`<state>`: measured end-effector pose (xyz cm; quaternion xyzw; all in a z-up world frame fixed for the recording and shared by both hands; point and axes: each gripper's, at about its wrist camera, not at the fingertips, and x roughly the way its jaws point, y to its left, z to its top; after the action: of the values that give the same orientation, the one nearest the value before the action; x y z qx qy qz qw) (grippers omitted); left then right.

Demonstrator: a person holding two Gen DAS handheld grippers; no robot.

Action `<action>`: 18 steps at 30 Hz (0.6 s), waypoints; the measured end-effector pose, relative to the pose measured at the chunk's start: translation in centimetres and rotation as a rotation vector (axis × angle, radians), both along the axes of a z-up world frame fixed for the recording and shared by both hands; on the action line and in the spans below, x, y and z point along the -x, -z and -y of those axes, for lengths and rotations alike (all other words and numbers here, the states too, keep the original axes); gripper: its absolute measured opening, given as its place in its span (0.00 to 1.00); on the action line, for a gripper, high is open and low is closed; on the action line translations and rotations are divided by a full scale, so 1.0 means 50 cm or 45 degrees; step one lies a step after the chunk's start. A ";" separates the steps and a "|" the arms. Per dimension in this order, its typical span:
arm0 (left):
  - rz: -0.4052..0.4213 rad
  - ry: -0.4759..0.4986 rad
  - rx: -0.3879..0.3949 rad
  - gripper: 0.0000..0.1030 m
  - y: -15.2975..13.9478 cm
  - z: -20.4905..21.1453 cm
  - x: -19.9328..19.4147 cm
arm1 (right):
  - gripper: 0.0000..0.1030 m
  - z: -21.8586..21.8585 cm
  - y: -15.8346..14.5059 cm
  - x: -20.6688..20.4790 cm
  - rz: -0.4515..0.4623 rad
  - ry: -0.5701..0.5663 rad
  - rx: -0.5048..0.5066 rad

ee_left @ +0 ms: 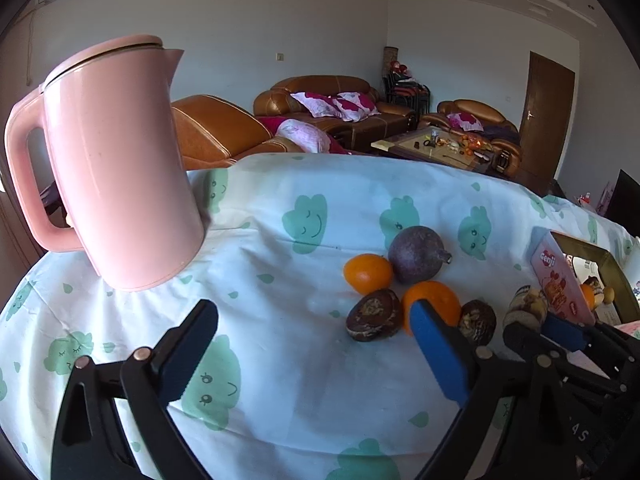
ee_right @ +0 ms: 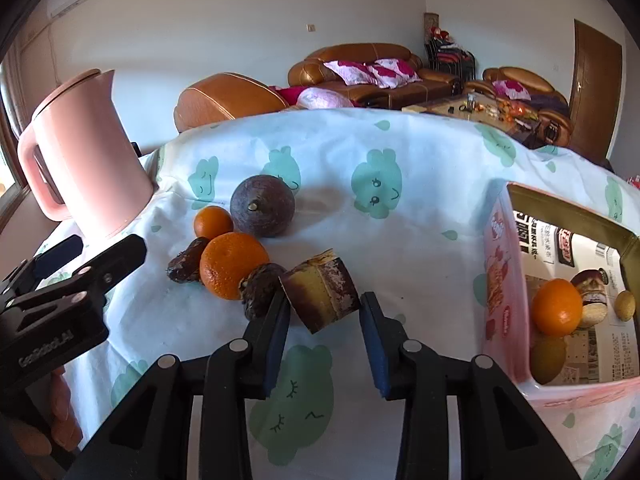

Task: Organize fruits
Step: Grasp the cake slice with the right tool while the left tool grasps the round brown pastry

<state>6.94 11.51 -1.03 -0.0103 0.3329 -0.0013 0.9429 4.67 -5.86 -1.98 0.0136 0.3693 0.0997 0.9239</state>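
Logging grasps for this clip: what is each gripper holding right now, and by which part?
Nothing is held. The right gripper is open, fingers either side of the cake piece, not closed on it. The left gripper is open and empty.

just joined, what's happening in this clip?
A person with two handheld grippers is sorting food from a cloth-covered table into a pink box. The right gripper has its jaws open around a cake piece, not yet clamped. The left gripper hangs open and empty near the pile: two oranges, a purple fruit, brown pieces. One orange is already boxed.
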 end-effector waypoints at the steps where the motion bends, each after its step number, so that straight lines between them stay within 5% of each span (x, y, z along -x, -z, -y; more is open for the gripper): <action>1: -0.003 0.026 0.005 0.92 -0.001 0.005 0.001 | 0.37 0.002 -0.006 0.017 0.028 -0.009 0.007; 6: 0.051 0.218 0.020 0.91 -0.011 0.057 0.026 | 0.37 0.027 -0.031 0.098 0.155 -0.009 0.048; 9: 0.014 0.327 0.066 0.79 -0.008 0.094 0.035 | 0.37 0.050 -0.040 0.127 0.214 0.019 0.071; 13: -0.088 0.385 0.173 0.64 0.008 0.131 0.037 | 0.37 0.077 -0.052 0.134 0.253 0.049 0.060; 18: -0.155 0.369 0.128 0.64 0.033 0.191 0.018 | 0.37 0.098 -0.061 0.131 0.263 0.058 0.028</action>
<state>6.04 1.96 -2.70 -0.0093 0.3869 -0.1532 0.9092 -1.87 -10.76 1.05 0.0015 0.2729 0.0753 0.9591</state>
